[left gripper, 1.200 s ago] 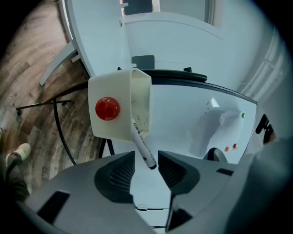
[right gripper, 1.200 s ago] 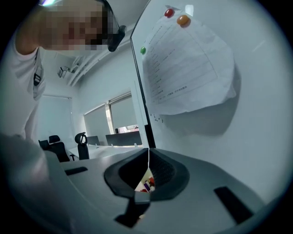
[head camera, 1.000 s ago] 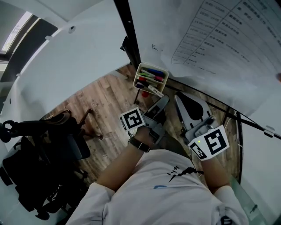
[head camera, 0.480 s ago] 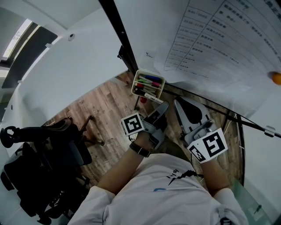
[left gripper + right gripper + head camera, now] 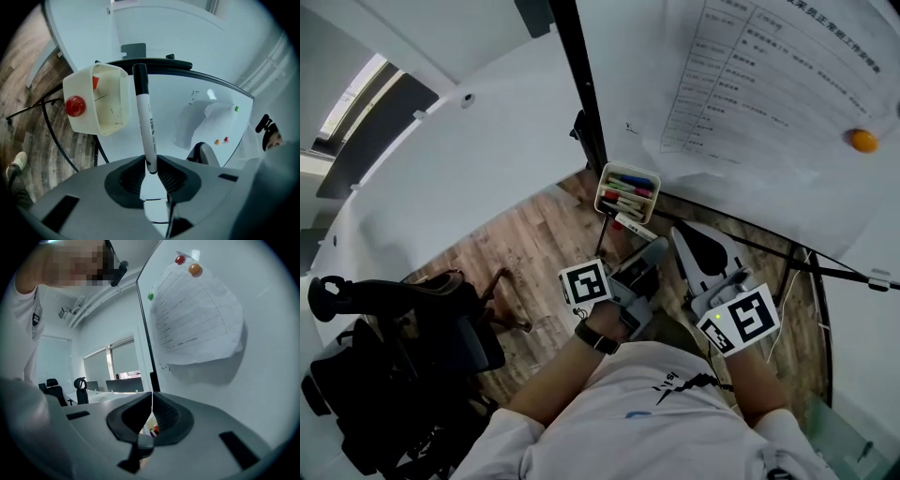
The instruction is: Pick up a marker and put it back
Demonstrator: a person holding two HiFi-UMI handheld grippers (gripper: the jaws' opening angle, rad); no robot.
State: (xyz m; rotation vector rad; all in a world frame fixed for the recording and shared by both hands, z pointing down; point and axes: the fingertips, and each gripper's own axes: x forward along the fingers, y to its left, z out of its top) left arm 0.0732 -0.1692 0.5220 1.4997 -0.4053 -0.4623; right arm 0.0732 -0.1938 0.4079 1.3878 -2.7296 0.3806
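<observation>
A cream marker tray with several coloured markers hangs on the whiteboard's black frame. My left gripper sits just below it, shut on a white marker with a black cap. In the left gripper view that marker stands up from between the pads, with the left gripper pinching its lower end. The tray shows from below at upper left, a red magnet on its side. My right gripper hovers to the right with nothing in it. In its own view the right gripper has its jaws together.
A printed sheet is pinned on the whiteboard with an orange magnet. A black office chair stands at lower left on the wooden floor. The whiteboard stand's black legs run under the grippers.
The head view has tilted up, so more of the whiteboard and the orange magnet show. Both grippers sit lower in the picture, with the marker still at the left jaws.
</observation>
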